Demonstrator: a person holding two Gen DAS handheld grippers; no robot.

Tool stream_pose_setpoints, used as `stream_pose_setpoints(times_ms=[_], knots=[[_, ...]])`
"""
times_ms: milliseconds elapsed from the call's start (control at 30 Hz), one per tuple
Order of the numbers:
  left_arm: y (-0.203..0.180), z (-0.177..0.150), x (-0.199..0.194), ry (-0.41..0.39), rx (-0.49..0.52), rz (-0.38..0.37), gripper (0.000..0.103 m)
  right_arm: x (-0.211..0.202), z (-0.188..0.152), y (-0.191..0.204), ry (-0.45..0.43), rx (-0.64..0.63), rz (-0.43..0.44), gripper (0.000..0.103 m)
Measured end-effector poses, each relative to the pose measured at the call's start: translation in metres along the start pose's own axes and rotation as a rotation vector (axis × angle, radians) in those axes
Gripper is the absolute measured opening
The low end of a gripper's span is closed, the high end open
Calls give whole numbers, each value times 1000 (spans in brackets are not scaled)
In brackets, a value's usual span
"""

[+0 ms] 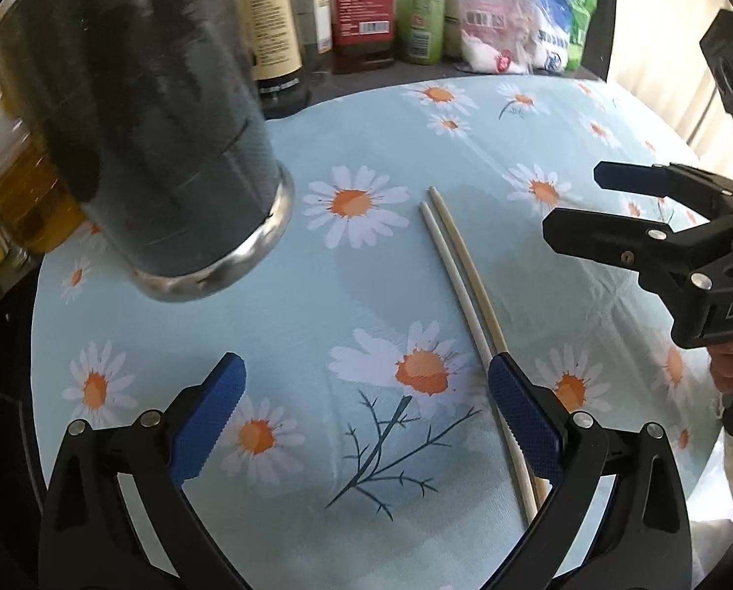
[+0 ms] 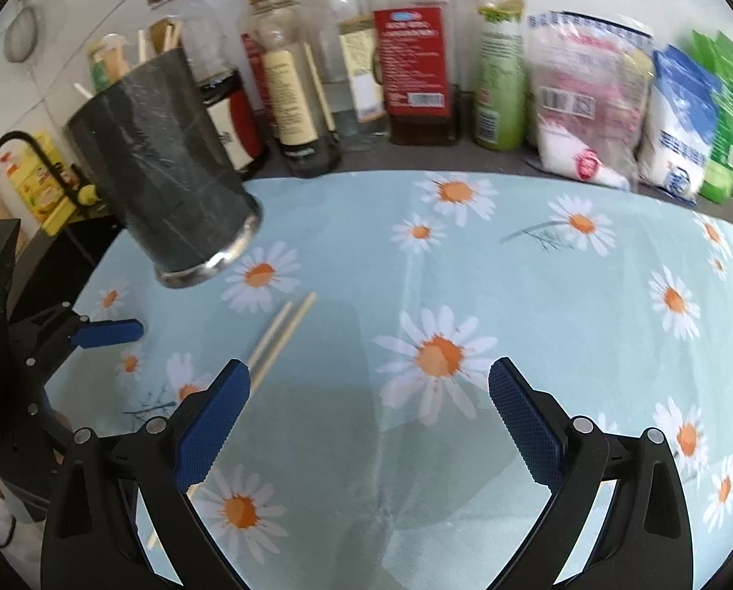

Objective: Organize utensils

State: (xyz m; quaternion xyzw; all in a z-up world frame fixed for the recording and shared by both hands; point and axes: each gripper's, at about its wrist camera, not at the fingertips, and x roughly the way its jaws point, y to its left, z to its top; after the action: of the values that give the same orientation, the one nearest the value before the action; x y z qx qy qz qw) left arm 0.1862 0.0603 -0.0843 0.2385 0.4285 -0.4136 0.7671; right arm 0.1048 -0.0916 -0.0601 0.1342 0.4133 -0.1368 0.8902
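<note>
Pale wooden chopsticks (image 1: 457,290) are seen lying side by side on the daisy-patterned cloth (image 1: 317,324) covering the surface, near a dark metal-rimmed holder (image 2: 169,172) with sticks in it. Both the left gripper (image 1: 366,418) and right gripper (image 2: 366,423) are held wide open, fingers empty.

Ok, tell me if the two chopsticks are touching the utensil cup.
Apart. The right wrist view shows bare cloth between the chopsticks and the cup.
</note>
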Motion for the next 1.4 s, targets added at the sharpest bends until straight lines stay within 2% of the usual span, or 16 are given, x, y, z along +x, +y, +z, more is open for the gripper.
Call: stream_pose_setpoints(times_ms=[167,333,433,500,567,900,1033,1133,1400], knots=[[-2,5,3,10,25,-26,97,3,-3,4,17,7,-37,94],[0,9,8,40,9,-61,98,7,-5,11,32,12,-57,94],[-4,10,11,63,23,-50,97,9,-6,14,41,20,-71,94],[-12,10,12,61,85,-9,99,12,-6,13,50,33,-95,94],[-9,11,14,86,59,-31,98,15,-5,11,64,52,-115,94],[1,4,12,95,111,-60,99,30,5,24,128,124,-73,94],[2,1,10,82,126,-70,99,37,8,32,146,113,-129,94],[1,0,10,76,127,-70,99,43,8,43,165,58,-214,95],[2,-2,8,65,93,-61,99,41,5,40,163,88,-216,96]])
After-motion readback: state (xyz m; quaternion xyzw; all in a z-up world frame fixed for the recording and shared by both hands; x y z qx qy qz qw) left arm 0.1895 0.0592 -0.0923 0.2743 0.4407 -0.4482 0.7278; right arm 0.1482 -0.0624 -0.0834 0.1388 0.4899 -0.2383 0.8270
